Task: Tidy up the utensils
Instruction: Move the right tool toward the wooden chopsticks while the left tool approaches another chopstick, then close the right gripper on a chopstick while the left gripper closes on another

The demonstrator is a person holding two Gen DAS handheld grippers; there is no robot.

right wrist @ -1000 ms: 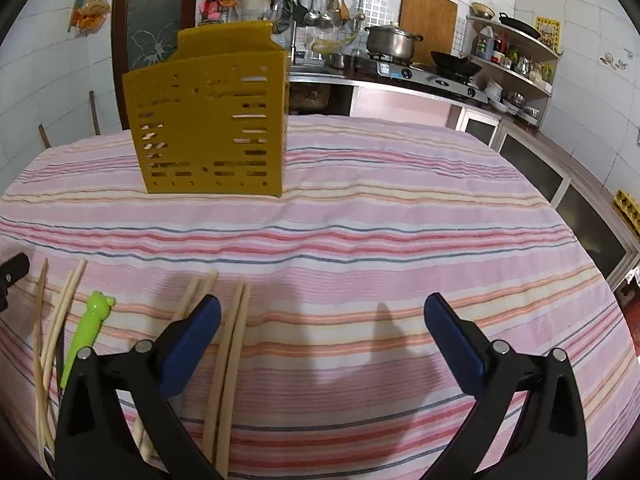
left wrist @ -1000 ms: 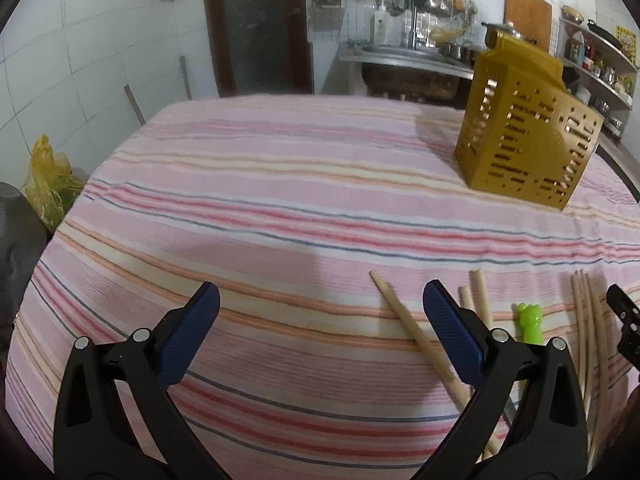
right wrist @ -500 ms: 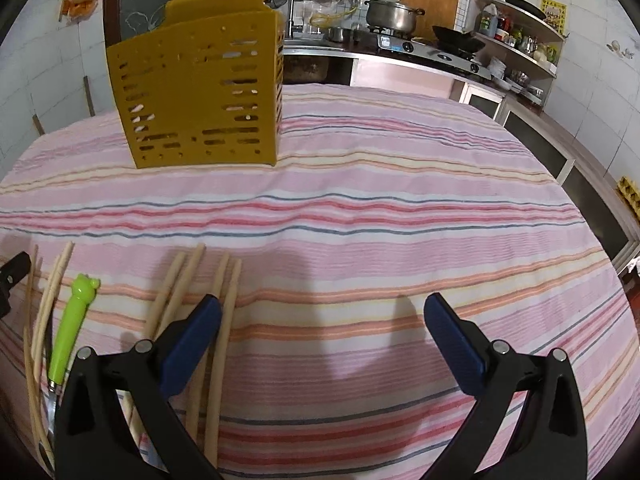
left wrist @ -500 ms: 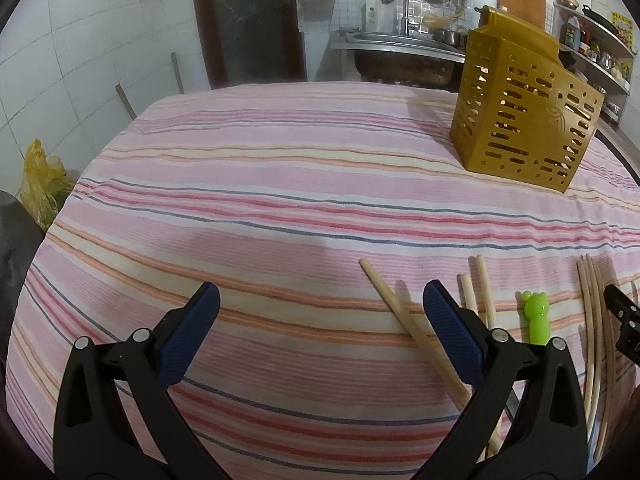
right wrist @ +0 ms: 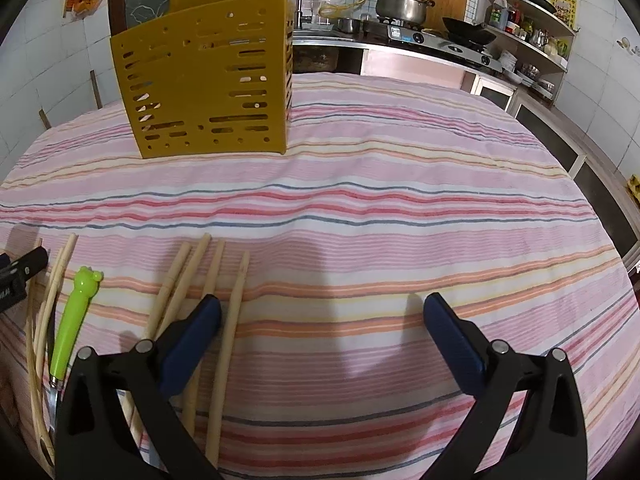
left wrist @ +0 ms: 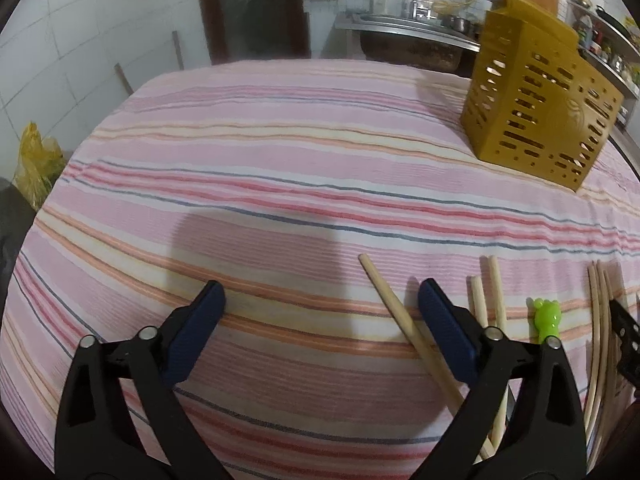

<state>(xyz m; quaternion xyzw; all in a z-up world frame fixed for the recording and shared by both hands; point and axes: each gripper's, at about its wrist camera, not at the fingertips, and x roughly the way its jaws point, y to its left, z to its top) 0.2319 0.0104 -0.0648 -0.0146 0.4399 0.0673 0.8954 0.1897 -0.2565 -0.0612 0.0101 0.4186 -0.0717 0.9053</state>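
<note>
Two grippers are mine, one in each hand, and both tilt down over the striped tablecloth point(left wrist: 280, 168). My left gripper point(left wrist: 322, 312) has its jaws spread wide, though they have just been closing a little; one chopstick point(left wrist: 394, 312) lies slanted between the pads, close to the right pad, and I cannot tell whether that pad touches it. Nothing is gripped. Just to the right of that pad lie two more chopsticks point(left wrist: 494, 296) side by side, then a utensil with a bright green handle point(left wrist: 546, 318) shaped like a small animal head, then a bundle of thin sticks point(left wrist: 598, 320). At the right edge of this view a black tip of my other gripper shows beside that bundle.

My right gripper point(right wrist: 322, 316) also stands wide apart and holds nothing; only bare cloth lies between its pads. Its left pad sits over a group of four chopsticks point(right wrist: 218, 272), which fan out slightly toward the far side of the table. Left of them I see the green handle point(right wrist: 78, 312) with a metal part at its near end, and the thin sticks point(right wrist: 52, 284) beside it.

The yellow slotted holder point(right wrist: 208, 76) stands upright on the cloth at the far side, well apart from the chopsticks and from both grippers. Behind the table is a kitchen counter with a pot point(right wrist: 402, 4) on a stove.
</note>
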